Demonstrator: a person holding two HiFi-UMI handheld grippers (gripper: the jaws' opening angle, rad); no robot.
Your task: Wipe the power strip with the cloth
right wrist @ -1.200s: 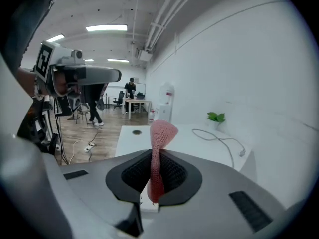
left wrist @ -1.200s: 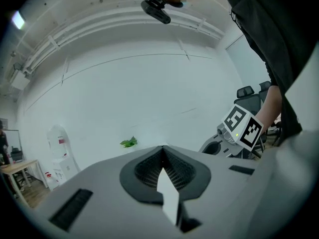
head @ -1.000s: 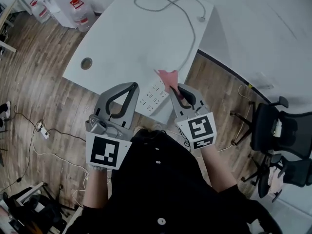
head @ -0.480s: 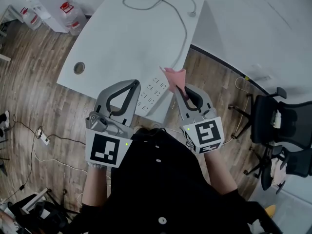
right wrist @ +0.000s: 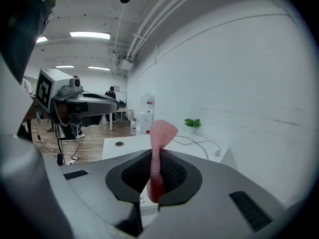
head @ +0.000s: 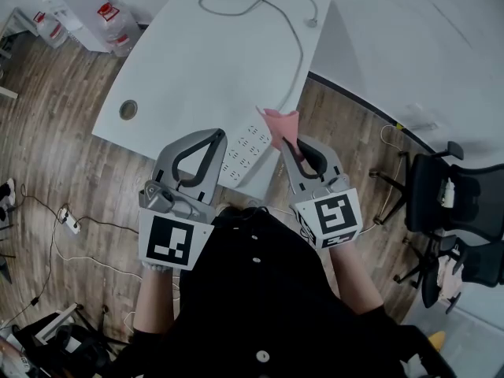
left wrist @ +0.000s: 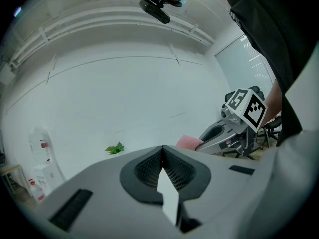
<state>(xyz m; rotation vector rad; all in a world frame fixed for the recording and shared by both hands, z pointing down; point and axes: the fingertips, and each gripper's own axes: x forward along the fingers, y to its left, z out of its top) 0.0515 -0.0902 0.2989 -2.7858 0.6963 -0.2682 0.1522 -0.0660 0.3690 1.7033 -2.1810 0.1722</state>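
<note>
A white power strip (head: pixel 245 150) lies at the near edge of the white table (head: pixel 205 61). Its grey cable (head: pixel 293 34) loops toward the far side. My right gripper (head: pixel 285 143) is shut on a pink cloth (head: pixel 281 124), which stands up from the jaws just right of the strip's far end. In the right gripper view the cloth (right wrist: pixel 159 133) rises between the pads, and a bit of the strip (right wrist: pixel 145 201) shows below. My left gripper (head: pixel 217 136) is shut, with nothing held, over the strip's left side. In its own view the left gripper (left wrist: pixel 162 149) points at the wall.
A round cable hole (head: pixel 127 109) sits at the table's left. Water jugs (head: pixel 110 18) stand on the floor at the far left. An office chair (head: pixel 441 203) is to the right, and another power strip (head: pixel 69 225) lies on the wooden floor at the left.
Since a second ago the right gripper has carried the cloth slightly right of the strip's far end, and the view has shifted. Over the last half second nothing has visibly moved.
</note>
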